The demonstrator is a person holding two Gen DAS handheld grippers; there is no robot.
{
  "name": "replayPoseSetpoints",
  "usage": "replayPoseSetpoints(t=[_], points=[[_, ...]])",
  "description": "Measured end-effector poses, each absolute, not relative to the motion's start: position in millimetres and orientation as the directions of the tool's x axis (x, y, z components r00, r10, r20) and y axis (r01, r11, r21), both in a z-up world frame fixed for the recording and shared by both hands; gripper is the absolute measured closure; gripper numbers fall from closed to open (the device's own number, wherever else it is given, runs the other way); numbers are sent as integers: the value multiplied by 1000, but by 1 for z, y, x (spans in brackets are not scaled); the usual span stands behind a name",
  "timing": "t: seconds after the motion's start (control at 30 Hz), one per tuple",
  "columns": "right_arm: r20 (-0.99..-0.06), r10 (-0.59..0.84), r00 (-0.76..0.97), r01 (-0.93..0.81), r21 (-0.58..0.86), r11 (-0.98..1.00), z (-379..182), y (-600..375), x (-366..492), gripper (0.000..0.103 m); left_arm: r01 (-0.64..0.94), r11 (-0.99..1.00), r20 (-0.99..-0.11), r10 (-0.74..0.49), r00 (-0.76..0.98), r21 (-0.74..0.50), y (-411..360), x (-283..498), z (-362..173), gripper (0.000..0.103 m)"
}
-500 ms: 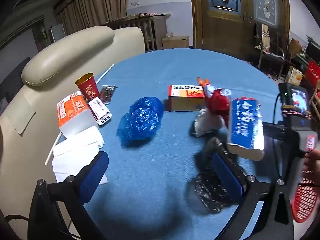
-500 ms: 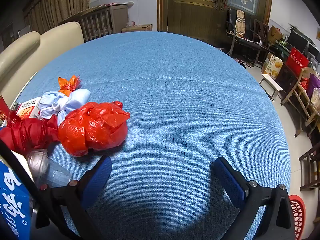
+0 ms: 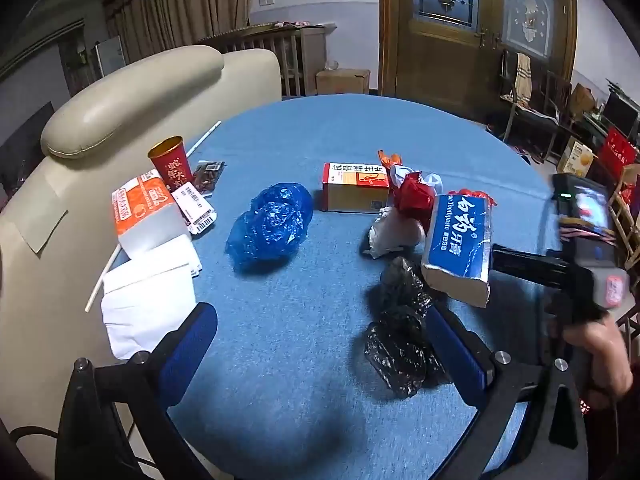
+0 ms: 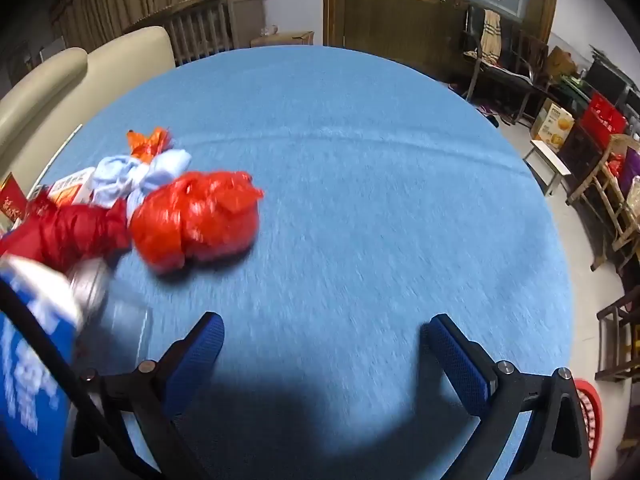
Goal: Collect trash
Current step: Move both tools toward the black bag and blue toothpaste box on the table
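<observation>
- Left tool: jaws spread wide, nothing between the pads, low over the near part of the surface.
- Right tool: jaws spread, nothing between them. Its view is smeared, so fine detail there is unreliable.
- Black bag: crumpled film lying on the surface, touching or just beside the inner face of the left tool's right-hand finger and well off the centre of the gap.
- Blue bag: crumpled, ahead of the left tool and slightly to its left, apart from both fingers.
- Red bag: ahead and to the left of the right tool, outside the line of its gap, pressed against a darker red bundle and pale blue cloth.
- Toothpaste box: just beside the right tool's left finger, outside the jaws. Whether it leans on something cannot be told.
- Red basket: below the surface edge at the far right, probably where the trash goes.
- Step in hand, as judged: taking the black bag with the left tool.
- Handling advice: shift the tool to the right so the bag sits mid-gap, go low enough to gather the bulk rather than a loose fold, then close slowly. Thin film slips and trails.
- Caution: keep the jaws clear of the toothpaste box when closing.
</observation>
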State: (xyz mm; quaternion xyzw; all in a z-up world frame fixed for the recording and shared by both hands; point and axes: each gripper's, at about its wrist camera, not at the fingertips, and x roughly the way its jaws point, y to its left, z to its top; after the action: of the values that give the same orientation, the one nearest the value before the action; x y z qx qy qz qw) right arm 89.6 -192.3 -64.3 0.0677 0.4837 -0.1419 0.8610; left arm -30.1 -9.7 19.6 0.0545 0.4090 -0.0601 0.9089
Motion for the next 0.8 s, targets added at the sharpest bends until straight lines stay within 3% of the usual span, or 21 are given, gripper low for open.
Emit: replayPoseSetpoints(t=[0.17, 0.47, 0.8], points=[[-760, -235, 606, 316, -42, 948, -14, -198, 24, 0, 151, 988, -749, -74, 658, 35, 6, -36, 24, 0], [-709, -84, 701, 218, 101, 971, 76, -190, -69, 0, 98, 992, -695, -17, 718, 77, 12, -59, 39, 0], [-671, 26, 741, 142, 195, 970, 108, -153, -93, 0, 31, 993, -656, 50, 754, 112, 24, -74, 51, 0]])
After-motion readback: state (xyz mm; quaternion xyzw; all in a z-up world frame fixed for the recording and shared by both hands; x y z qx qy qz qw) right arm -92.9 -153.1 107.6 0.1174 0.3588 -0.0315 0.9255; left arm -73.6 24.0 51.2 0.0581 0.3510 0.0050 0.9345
